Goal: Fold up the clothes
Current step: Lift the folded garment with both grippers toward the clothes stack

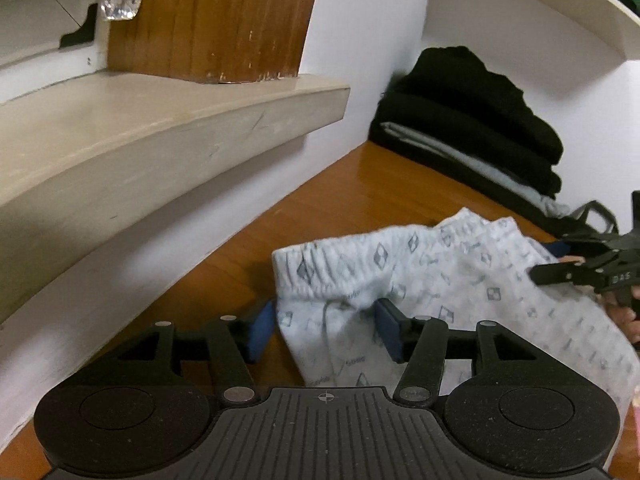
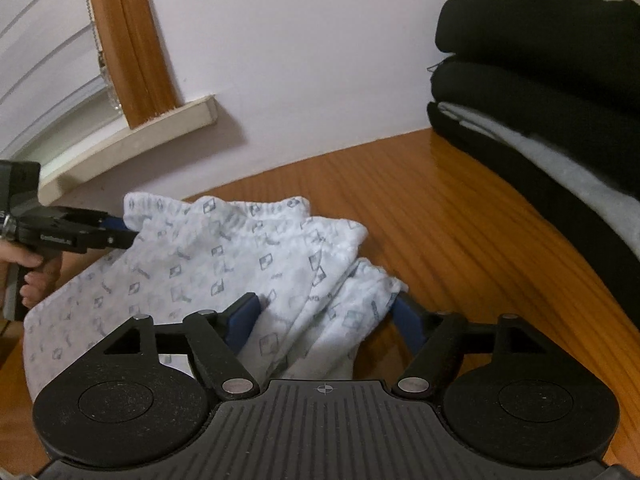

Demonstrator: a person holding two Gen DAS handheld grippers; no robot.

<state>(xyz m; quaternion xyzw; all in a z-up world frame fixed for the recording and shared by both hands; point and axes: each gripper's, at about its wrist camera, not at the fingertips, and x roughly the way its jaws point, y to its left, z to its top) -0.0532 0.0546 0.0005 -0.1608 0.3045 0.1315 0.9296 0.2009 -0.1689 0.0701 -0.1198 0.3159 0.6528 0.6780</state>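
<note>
Nearest the lens in the left wrist view, the black ribbed body of the left gripper (image 1: 325, 330) is seen, its blue-padded fingers (image 1: 259, 330) spread apart with a corner of the patterned white garment (image 1: 420, 280) lying between them; the cloth is straddled, not pinched. The garment's elastic waistband is bunched just ahead of the pads, and the cloth is spread over the wooden tabletop (image 1: 340, 196). At the right edge the right gripper (image 1: 576, 268) is seen from the side against the garment, and whether it is spread cannot be told from here. A stack of folded dark clothes (image 1: 472, 120) is set in the far corner against the white wall, and a pale windowsill (image 1: 160, 128) runs along the left. In the right wrist view, the right gripper (image 2: 326, 316) is closest, its blue fingers (image 2: 240, 322) held wide on either side of a rumpled fold of the garment (image 2: 240, 256), no grip being made. At the left, the left gripper (image 2: 116, 232) is held in a hand (image 2: 30, 276) at the garment's edge. The folded stack (image 2: 552, 92) is seen at the right on the tabletop (image 2: 460, 220), well apart from the garment.
</note>
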